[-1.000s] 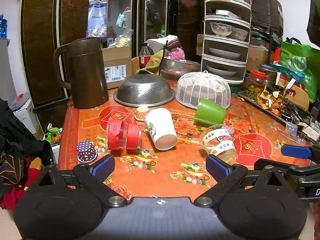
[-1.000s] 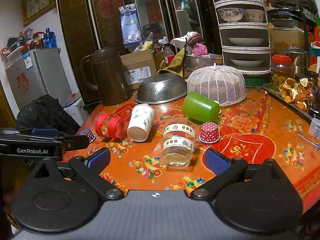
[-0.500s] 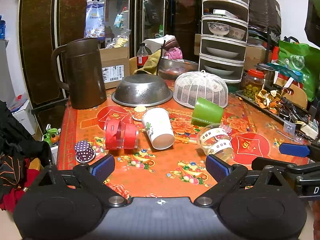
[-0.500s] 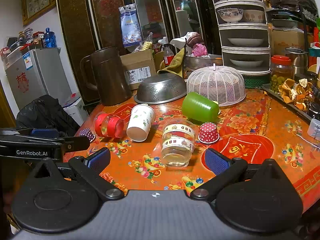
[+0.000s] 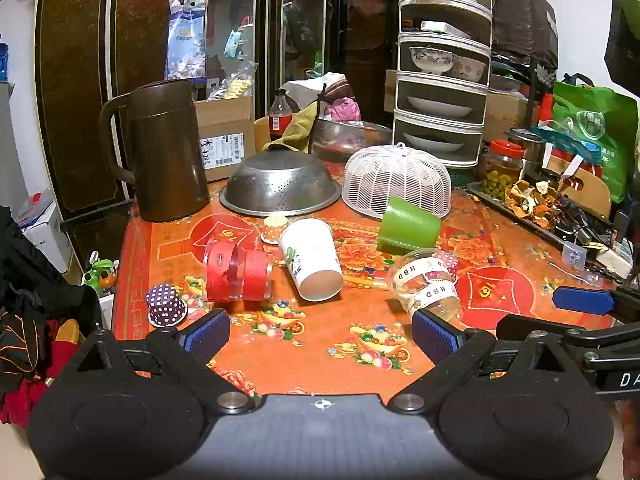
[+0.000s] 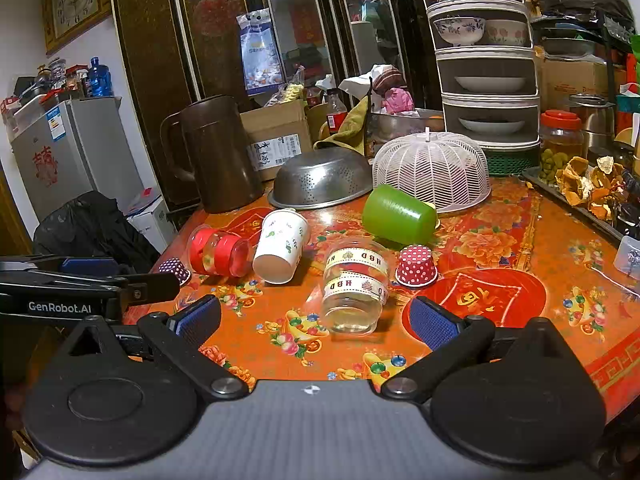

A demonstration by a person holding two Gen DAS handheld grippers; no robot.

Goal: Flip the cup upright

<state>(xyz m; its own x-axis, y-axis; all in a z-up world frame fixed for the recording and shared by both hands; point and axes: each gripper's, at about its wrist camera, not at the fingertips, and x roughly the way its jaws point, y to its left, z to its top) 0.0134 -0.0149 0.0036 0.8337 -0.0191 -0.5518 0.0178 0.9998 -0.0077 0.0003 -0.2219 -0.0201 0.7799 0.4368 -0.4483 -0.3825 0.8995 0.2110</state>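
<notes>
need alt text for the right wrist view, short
Four cups lie on their sides on an orange floral tablecloth: a clear glass cup with ribbon bands, white paper cup, green plastic cup and red-banded clear cup. The open right gripper faces the glass one.

Warm indoor light from overhead falls evenly on the glossy surface (image 5: 320, 344), which shows soft sheen and only short, faint shadows under the cups. The steel colander (image 5: 280, 184) carries dull highlights. Both views are sharp in the middle. Fisheye bending curves the cabinet doors (image 6: 224, 40) and shelf rack (image 6: 484, 60) near the edges, and the corners go dark.
</notes>
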